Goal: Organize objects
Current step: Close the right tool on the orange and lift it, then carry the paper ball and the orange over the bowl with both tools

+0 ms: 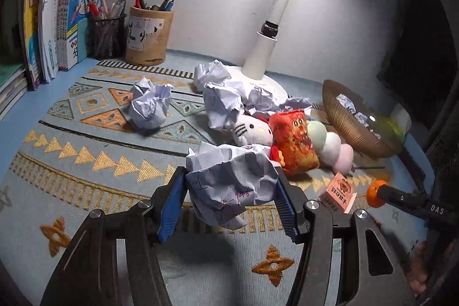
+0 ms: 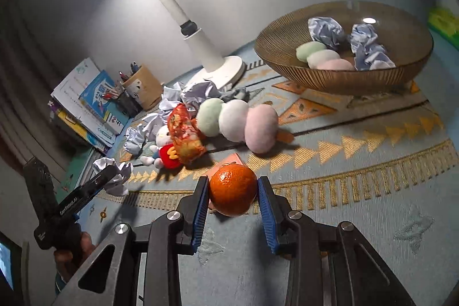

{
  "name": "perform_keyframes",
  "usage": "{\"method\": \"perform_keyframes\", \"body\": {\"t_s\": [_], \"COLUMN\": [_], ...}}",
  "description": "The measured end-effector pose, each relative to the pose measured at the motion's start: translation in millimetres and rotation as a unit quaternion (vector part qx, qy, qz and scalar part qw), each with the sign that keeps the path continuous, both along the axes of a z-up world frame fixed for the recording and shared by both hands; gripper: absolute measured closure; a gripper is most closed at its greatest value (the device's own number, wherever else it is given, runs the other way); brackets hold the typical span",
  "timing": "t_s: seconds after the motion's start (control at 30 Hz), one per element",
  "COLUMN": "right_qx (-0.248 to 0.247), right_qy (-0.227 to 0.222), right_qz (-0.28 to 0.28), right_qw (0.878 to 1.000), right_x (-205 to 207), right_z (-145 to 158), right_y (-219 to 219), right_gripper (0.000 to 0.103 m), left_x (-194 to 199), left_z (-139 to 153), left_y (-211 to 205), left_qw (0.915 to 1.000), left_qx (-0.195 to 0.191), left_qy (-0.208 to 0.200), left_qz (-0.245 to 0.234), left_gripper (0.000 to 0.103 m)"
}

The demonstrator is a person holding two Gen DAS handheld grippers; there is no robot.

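My left gripper (image 1: 231, 185) is shut on a crumpled paper ball (image 1: 229, 177) and holds it above the patterned mat; it also shows in the right wrist view (image 2: 114, 177). My right gripper (image 2: 233, 191) is shut on an orange (image 2: 233, 189), also seen at the right of the left wrist view (image 1: 375, 192). A brown ribbed bowl (image 2: 330, 76) at the right rear holds crumpled papers (image 2: 364, 45). Loose paper balls (image 1: 149, 108), a Hello Kitty plush (image 1: 252, 131), a red-orange plush (image 1: 295, 142) and a three-ball dango plush (image 2: 235, 124) lie mid-table.
A white desk lamp (image 1: 258, 56) stands at the back centre. Two pen holders (image 1: 149, 36) and upright books (image 1: 57, 19) line the back left. A small pink box (image 1: 338, 195) lies near the orange. A dark object (image 1: 416, 33) stands at the right.
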State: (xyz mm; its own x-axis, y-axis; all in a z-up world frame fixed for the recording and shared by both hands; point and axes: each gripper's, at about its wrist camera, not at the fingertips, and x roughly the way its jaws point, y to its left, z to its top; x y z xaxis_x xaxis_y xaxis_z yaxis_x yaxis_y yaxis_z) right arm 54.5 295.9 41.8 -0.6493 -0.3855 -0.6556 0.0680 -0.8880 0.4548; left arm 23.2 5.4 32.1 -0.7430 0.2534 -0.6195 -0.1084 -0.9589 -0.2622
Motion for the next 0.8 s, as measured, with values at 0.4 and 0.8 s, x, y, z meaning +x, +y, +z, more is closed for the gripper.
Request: {"method": "perform_keyframes", "body": {"t_s": [0.4, 0.8], "right_qx": [0.041, 0.137], "right_qy": [-0.033, -0.024], "right_qz": [0.051, 0.06], "right_qw": [0.997, 0.989], "right_x": [7.2, 27.2], "right_z": [-23.7, -18.6], "right_y": [-1.9, 1.4], "right_gripper": [0.069, 0.039], "left_x": [7.3, 7.7], "left_z": [-1.8, -2.0], "left_y": [15.0, 14.4], "left_qw": [0.9989, 0.999], "left_qx": [-0.042, -0.041], "left_qy": [0.017, 0.018], "left_qz": [-0.009, -0.009], "left_gripper": [0.047, 0.046]}}
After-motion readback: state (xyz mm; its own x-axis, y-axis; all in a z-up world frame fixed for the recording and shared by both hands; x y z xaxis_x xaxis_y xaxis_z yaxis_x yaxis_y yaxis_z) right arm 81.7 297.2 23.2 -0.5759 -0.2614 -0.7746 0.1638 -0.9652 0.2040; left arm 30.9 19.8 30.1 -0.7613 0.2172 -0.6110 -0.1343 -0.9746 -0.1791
